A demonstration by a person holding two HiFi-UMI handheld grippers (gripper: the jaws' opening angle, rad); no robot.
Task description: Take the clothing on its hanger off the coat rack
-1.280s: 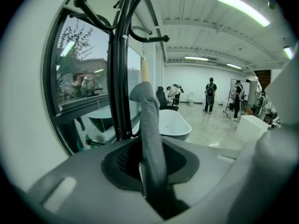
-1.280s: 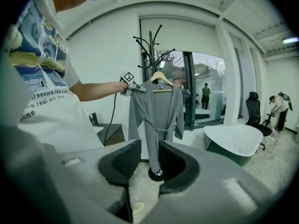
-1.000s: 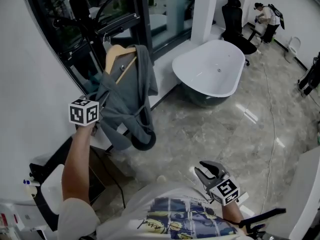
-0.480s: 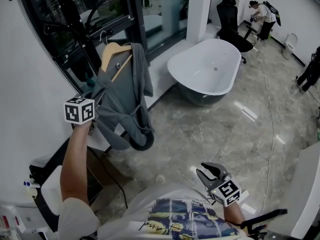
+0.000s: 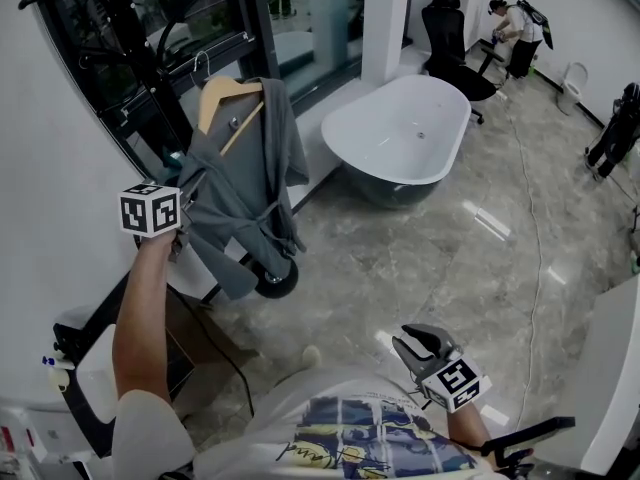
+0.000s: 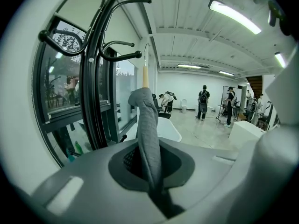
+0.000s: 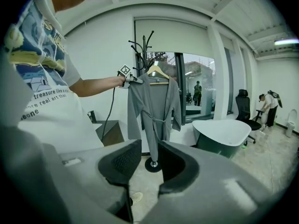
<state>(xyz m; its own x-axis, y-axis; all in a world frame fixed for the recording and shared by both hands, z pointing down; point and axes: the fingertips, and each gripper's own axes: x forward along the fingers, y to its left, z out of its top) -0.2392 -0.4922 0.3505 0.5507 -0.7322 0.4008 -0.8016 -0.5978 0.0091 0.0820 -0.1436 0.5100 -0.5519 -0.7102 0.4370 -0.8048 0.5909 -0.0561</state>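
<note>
A grey robe (image 5: 245, 183) hangs on a wooden hanger (image 5: 222, 96) beside the black coat rack (image 5: 128, 38). My left gripper (image 5: 180, 233) is raised and shut on a fold of the robe's cloth near its shoulder. In the left gripper view the cloth (image 6: 147, 125) runs up from the closed left gripper (image 6: 152, 171) to the hanger (image 6: 145, 76), whose hook sits close to a tip of the rack (image 6: 96, 78); I cannot tell if they touch. My right gripper (image 5: 420, 340) is low by the person's torso, open and empty. It (image 7: 148, 164) looks at the robe (image 7: 154, 101) from afar.
A white bathtub (image 5: 395, 133) stands right of the rack, whose round base (image 5: 275, 283) rests on the marble floor. A dark cabinet (image 5: 195, 338) with a cable sits by the left wall. A black office chair (image 5: 445, 38) and a person (image 5: 515, 28) are far back.
The head view has drifted a little left. My left gripper stays shut on the robe and sits slightly higher. The right gripper has not moved.
</note>
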